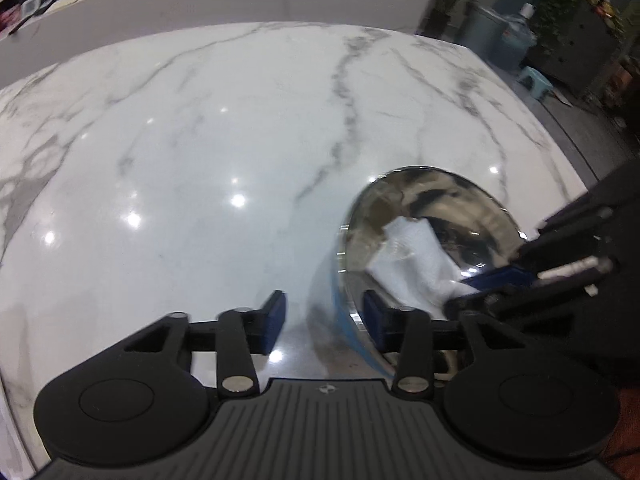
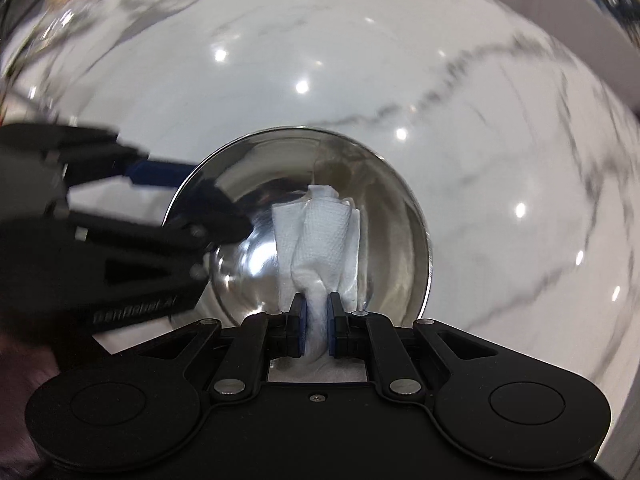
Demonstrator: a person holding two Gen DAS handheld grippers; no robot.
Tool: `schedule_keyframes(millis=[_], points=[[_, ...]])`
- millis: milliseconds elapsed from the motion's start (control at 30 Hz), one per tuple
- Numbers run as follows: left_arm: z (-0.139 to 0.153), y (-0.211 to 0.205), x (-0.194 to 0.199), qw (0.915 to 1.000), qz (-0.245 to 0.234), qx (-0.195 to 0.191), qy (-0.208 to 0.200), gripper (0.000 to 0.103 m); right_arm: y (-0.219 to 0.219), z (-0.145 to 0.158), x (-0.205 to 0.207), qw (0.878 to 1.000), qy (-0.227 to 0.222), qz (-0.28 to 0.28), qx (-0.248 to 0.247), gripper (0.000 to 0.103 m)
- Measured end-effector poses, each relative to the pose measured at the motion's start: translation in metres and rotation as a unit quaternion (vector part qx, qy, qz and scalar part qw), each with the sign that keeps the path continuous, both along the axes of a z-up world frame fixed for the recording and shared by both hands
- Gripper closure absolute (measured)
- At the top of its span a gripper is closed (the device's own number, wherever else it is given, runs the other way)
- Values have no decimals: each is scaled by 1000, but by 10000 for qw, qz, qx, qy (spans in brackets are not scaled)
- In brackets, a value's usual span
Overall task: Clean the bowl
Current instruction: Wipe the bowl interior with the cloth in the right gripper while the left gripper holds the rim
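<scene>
The right tool (image 2: 317,326) is seen closest to the lens, its blue-padded jaws pinched shut on a bunched white paper towel (image 2: 320,236). The left tool (image 1: 324,320) is seen with jaws spread wide: one pad sits inside the bowl rim, the other outside it over the bare stone, and the rim passes between them. Whether either pad touches the rim cannot be told.

White marble worktop (image 1: 200,128) with grey veining is recorded across both views; ceiling-light reflections are noted on its polish.

A stainless steel bowl (image 2: 384,216) is observed on the worktop, tilted toward the right tool, its interior mirror-bright. A blue band (image 1: 340,312) is seen on its outer wall in the left wrist view.

The towel is spread against the bowl's inner wall, reaching up toward the far rim.
</scene>
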State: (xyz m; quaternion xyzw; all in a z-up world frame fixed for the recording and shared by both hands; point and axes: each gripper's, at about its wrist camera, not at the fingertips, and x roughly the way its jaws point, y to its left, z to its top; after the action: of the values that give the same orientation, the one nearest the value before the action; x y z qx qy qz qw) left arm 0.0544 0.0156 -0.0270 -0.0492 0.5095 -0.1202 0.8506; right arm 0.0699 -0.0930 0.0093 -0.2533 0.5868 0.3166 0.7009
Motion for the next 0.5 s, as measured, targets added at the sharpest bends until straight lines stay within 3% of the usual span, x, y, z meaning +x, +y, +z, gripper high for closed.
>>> schedule_keyframes(millis=[200,500], points=[[2,-5,1,9998,-126,-30,-151,91,-9,2,1,9993,201,-277,138,95],[1,-5,3,9997,-60,-79,-205,95,-13,5,-16,9925,700,688,733,94]])
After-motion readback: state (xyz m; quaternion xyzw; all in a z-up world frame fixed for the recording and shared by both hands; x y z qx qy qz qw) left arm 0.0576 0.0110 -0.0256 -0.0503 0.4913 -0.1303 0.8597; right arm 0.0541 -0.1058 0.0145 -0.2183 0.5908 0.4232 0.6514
